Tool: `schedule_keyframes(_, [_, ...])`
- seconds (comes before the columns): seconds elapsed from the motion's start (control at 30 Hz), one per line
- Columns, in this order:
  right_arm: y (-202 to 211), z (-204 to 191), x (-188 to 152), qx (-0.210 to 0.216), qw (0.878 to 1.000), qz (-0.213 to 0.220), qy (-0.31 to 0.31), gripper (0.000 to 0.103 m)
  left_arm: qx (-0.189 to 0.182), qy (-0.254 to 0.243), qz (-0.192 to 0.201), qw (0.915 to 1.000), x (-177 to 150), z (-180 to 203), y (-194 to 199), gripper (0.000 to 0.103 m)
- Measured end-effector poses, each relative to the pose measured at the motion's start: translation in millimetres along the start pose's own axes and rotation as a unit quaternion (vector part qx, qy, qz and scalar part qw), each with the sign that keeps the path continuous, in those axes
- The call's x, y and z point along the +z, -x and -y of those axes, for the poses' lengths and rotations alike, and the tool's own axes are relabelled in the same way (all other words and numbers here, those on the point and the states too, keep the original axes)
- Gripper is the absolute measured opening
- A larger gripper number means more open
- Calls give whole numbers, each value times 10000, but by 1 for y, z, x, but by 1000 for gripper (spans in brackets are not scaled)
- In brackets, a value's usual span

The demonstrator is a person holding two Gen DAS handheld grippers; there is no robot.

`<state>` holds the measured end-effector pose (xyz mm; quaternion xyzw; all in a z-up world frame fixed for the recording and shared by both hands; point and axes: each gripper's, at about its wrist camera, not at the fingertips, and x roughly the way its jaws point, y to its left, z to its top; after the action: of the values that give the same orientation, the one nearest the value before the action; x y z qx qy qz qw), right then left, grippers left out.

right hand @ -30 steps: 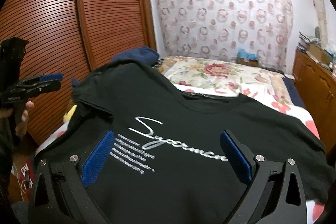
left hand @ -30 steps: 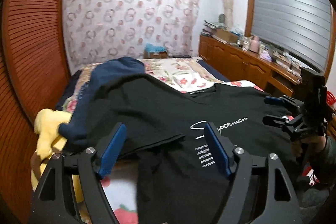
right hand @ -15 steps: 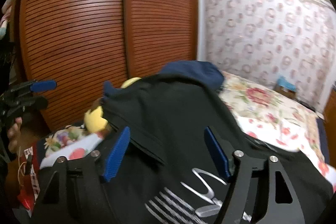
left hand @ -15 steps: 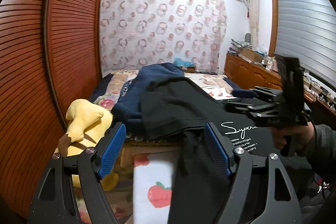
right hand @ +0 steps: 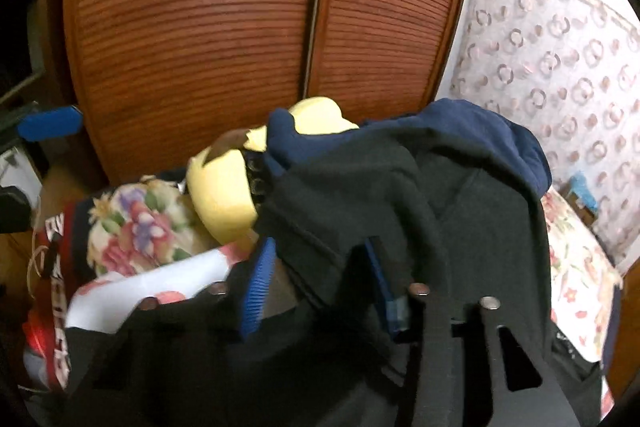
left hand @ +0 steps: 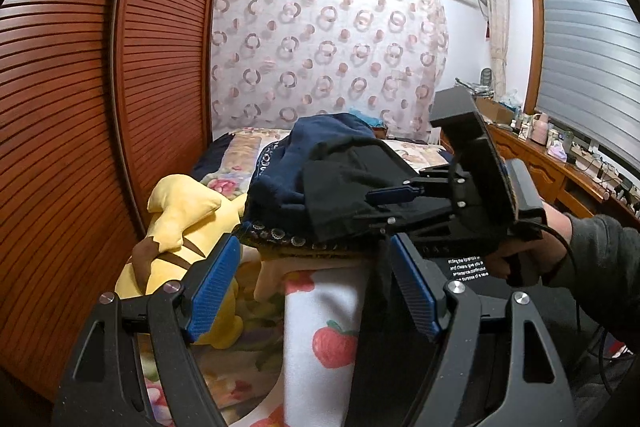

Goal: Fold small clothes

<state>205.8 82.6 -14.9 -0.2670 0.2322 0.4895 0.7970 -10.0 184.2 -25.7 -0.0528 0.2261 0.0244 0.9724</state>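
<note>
A black T-shirt (left hand: 344,187) with white print lies over the bed's near end, its left sleeve (right hand: 320,203) bunched. My right gripper (right hand: 320,279) has its blue pads on both sides of that sleeve, jaws partly closed around the fabric; in the left wrist view it (left hand: 384,205) reaches in from the right at the sleeve. My left gripper (left hand: 316,287) is open and empty, low at the bed's left corner, with the shirt's hanging edge by its right finger.
A navy garment (left hand: 320,139) lies under the shirt. A yellow plush toy (left hand: 180,219) sits at the bed's left edge beside the slatted wooden wardrobe (left hand: 80,107). A strawberry-print blanket (left hand: 320,327) hangs below. A wooden sideboard (left hand: 560,171) runs along the right.
My right gripper swung left across the shirt to its left sleeve and its jaws narrowed around it. My left gripper drew back and down toward the bed's left corner.
</note>
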Motion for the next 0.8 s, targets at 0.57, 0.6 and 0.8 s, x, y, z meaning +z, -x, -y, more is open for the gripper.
schedule_keyframes(0.57, [36, 19, -1, -478, 9932, 689, -814, 2, -111, -73, -39, 9999, -3, 12, -7, 78])
schedule_keyframes(0.6, [38, 25, -3, -611, 9903, 701, -1035, 3, -120, -80, -46, 9999, -4, 13, -7, 78])
schedule_keyframes(0.8, [32, 75, -41, -1317, 9661, 265, -2204, 3, -138, -84, -83, 9998, -4, 16, -11, 78])
